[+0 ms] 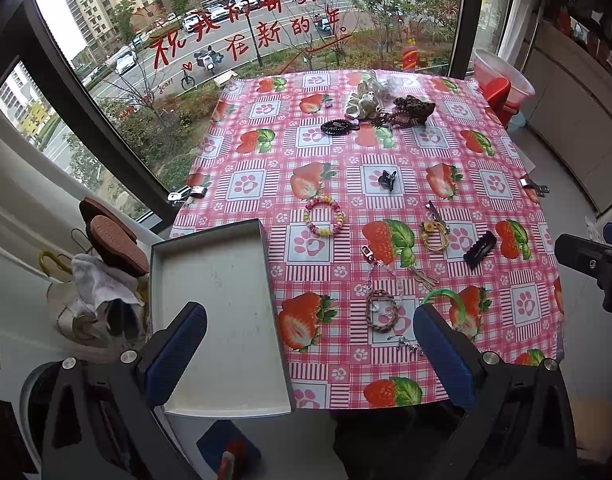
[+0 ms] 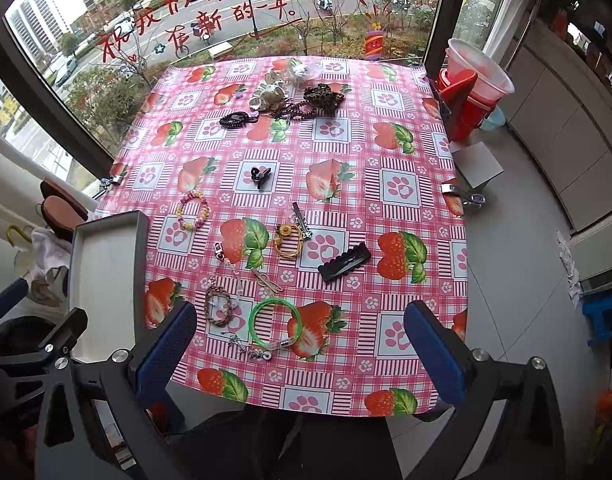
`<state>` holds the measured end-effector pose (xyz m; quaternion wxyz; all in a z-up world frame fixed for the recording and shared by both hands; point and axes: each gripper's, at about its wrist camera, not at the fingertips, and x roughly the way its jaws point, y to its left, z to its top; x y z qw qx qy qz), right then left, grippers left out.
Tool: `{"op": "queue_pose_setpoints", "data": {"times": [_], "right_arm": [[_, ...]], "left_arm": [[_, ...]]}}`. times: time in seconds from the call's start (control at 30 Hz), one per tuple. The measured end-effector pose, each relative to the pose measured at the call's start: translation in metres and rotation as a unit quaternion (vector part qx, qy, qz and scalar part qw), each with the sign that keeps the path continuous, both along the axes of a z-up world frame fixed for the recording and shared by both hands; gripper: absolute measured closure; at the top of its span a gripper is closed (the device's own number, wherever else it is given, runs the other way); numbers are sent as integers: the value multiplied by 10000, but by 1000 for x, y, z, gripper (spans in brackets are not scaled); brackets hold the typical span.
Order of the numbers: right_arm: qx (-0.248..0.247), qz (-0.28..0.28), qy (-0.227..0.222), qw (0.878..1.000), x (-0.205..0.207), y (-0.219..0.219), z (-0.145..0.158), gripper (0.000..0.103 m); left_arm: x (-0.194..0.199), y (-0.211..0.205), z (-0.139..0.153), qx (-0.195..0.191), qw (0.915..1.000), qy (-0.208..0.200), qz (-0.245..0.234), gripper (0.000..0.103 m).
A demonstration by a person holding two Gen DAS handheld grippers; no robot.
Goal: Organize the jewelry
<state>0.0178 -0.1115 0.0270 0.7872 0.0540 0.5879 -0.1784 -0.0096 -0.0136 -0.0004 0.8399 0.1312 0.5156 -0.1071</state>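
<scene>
- One grey tray (image 1: 226,320) lies bare on the surface (image 1: 517,152).
- Two bracelets: one beaded (image 1: 324,216), one green (image 2: 276,322).
- Left claw (image 1: 309,356) and right claw (image 2: 302,350) both gape, gripping nothing.

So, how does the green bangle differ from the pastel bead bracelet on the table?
The green bangle is a smooth, thin, single-colour ring; the bead bracelet is made of many small pink, yellow and white beads. The bangle looks larger and lies nearer the grippers, while the bead bracelet lies farther back, near the far end of the grey tray. Both lie flat on the tablecloth, outside the tray.
</scene>
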Motion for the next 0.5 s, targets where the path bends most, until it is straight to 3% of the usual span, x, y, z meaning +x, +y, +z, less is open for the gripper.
{"op": "queue_pose_setpoints", "data": {"times": [0.5], "right_arm": [[-15,-2,27,10000,-1,-4,0,0]], "left_arm": [[0,0,0,8,10000,7,-4,0]]}}
